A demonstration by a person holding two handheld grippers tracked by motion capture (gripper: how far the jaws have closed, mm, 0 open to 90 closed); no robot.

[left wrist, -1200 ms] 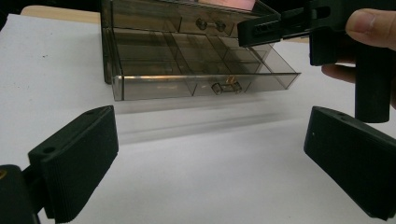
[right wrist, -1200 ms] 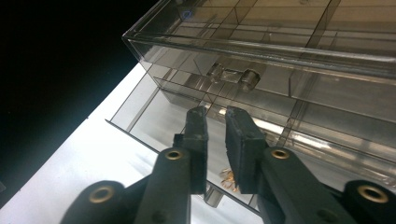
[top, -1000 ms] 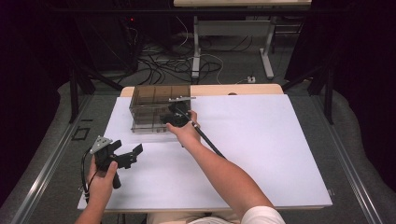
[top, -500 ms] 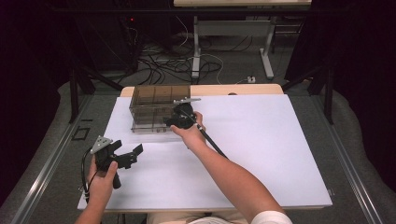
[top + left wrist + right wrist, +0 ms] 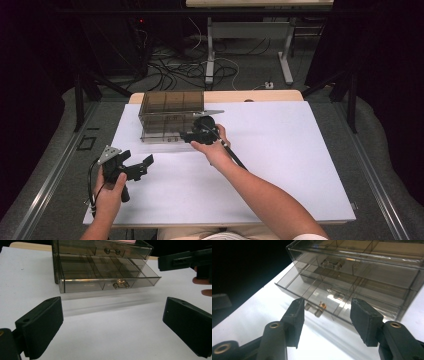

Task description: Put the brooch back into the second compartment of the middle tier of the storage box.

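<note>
A smoke-tinted clear drawer box stands at the table's back left. Its bottom drawer is pulled out, showing empty compartments and a small handle on its front. My right gripper hovers just in front of that drawer. Its jaws have just been opening and hold nothing; in the right gripper view the handle lies a little beyond the tips. My left gripper rests near the table's front left, open and empty, facing the box in the left gripper view.
The white table top is bare to the right and in front of the box. Cables and desk legs lie on the floor behind the table. The right gripper shows at the upper right of the left gripper view.
My right hand has drawn back from the box front, slightly to the right, and its jaws have spread wider. The left hand has stayed put.
</note>
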